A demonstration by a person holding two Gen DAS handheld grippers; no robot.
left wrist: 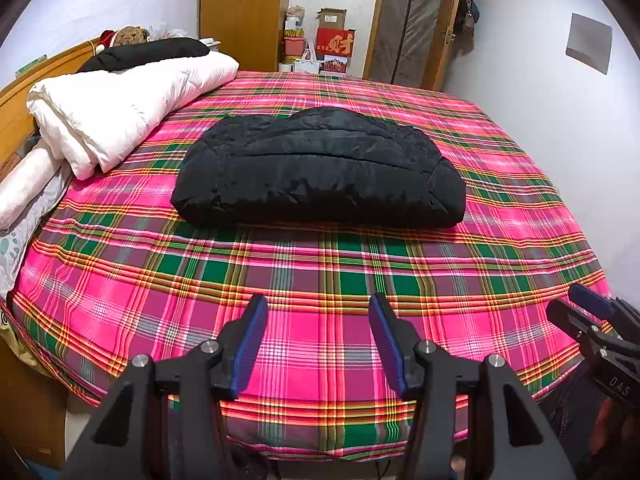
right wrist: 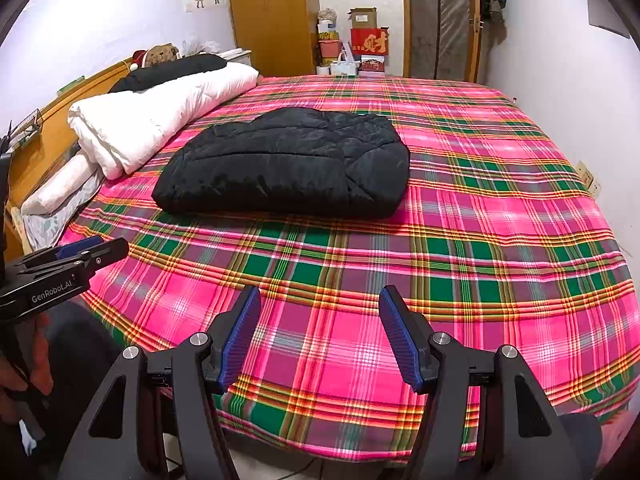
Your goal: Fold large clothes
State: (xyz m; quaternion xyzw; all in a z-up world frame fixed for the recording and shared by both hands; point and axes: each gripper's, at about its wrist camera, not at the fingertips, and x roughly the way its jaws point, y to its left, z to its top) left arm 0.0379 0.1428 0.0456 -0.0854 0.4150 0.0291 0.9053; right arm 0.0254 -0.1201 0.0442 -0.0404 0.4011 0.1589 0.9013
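So the black puffer jacket [left wrist: 320,168] is lying already bundled into a fat folded pad in the middle of the plaid bed [left wrist: 320,276], with its long axis running left to right across the view and its thick folded edge facing the near side. Both grippers are hanging back over the near edge of the bed, well apart from it, so the jacket is sitting straight ahead and farther in from both. The left gripper [left wrist: 318,320] is holding its jaws wide apart with nothing between them, and the right gripper [right wrist: 320,312] is doing the same, empty too. The left one is looking a bit more square-on to the jacket; from the right one it is sitting ahead and off to the left. Honestly, neither looks clearly closer.
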